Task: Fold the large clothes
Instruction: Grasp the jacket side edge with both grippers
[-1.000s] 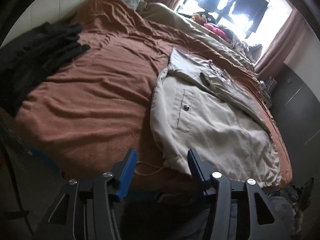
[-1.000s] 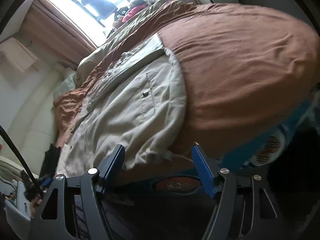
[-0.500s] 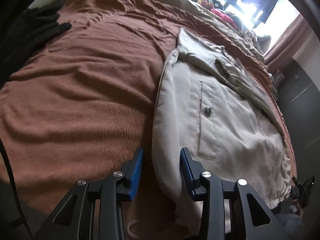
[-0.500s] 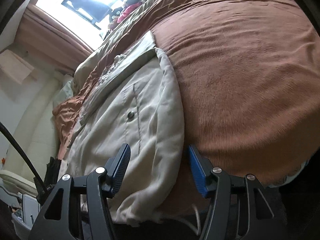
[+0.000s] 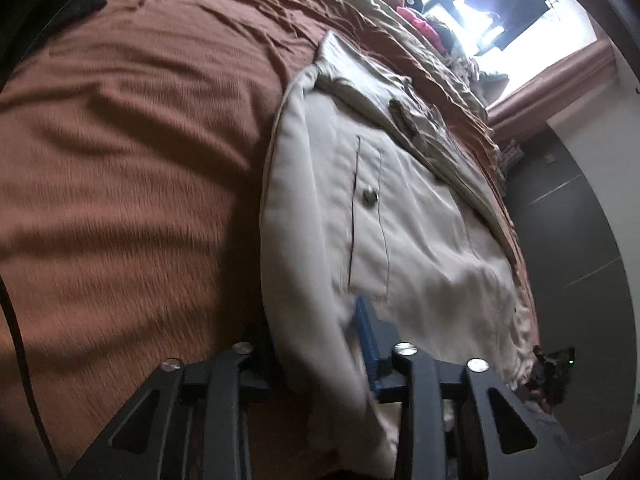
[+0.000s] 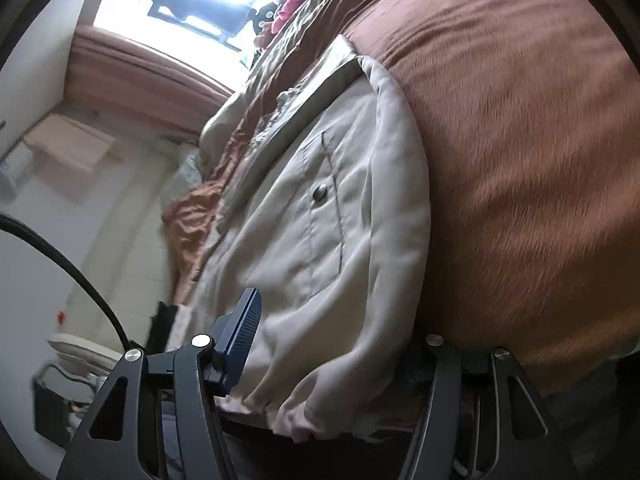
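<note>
A beige jacket (image 5: 400,220) with a snap-button pocket lies spread on a bed with a brown blanket (image 5: 140,140). In the left wrist view my left gripper (image 5: 316,344) straddles the jacket's near hem corner: one blue finger (image 5: 366,344) lies on top of the cloth, the other is under the fold and hidden. The jaws stand close together around the cloth. In the right wrist view my right gripper (image 6: 332,348) straddles the jacket's (image 6: 340,240) other hem corner, jaws wide; one blue finger (image 6: 242,340) shows, the other is hidden by the cloth.
A bright window (image 5: 500,12) with hanging dark clothes and brown curtains is beyond the bed. Crumpled bedding and pink items (image 5: 416,24) lie at the far end. A dark cabinet wall (image 5: 580,220) stands beside the bed. A black cable (image 6: 72,264) crosses the right view.
Both grippers moved forward from the bed's edge onto the jacket's hem. The left jaws have narrowed around the cloth; the right jaws now enclose the hem corner.
</note>
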